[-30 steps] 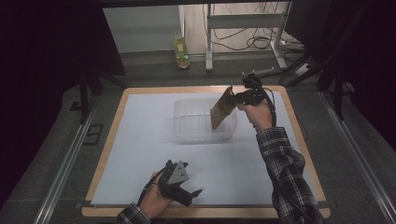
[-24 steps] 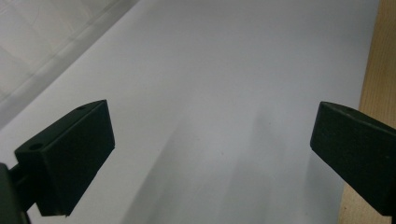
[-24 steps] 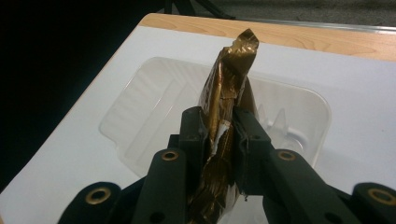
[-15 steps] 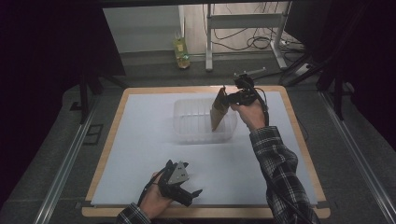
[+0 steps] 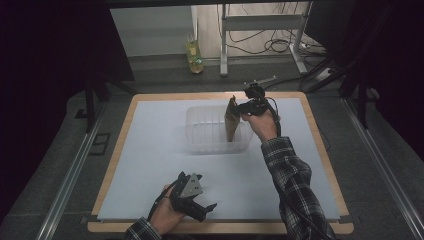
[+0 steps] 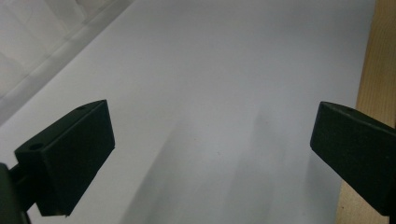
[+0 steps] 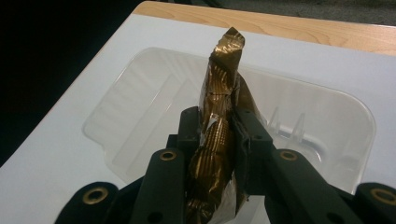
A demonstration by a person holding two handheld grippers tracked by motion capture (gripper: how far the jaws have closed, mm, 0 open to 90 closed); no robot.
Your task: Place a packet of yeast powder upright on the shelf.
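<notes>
Progress: packet point(image 5: 231, 120) lifted and carried over the tub point(image 5: 200, 134), not yet released; it hangs upright with its lower end down inside the tub's right-hand part, near the front wall as the high view shows it. Whether that end touches the tub floor cannot be told. Judged remaining: lower the packet the rest of the way, let go, draw the claw clear.

Packet: gold-brown foil, crinkled, ribbed seam, long and flat; top end twisted.

Tub: clear plastic, shallow, rounded corners, standing on the white sheet at the far middle of the worktop point(image 5: 320, 145). Nothing else seen inside it.

Right claw point(image 7: 219, 135): clamped on the packet near its middle, the two pads pressing the foil flat from either side, almost together. Held above the tub's right edge, pointing toward the tub.

Left claw point(image 5: 206, 209): wide apart, nothing between the pads, holding and touching nothing. Sits low at the near edge of the worktop, well apart from the tub, over bare white sheet beside the wooden border.

Risk, judged: light foil may tip against the tub wall on release.
</notes>
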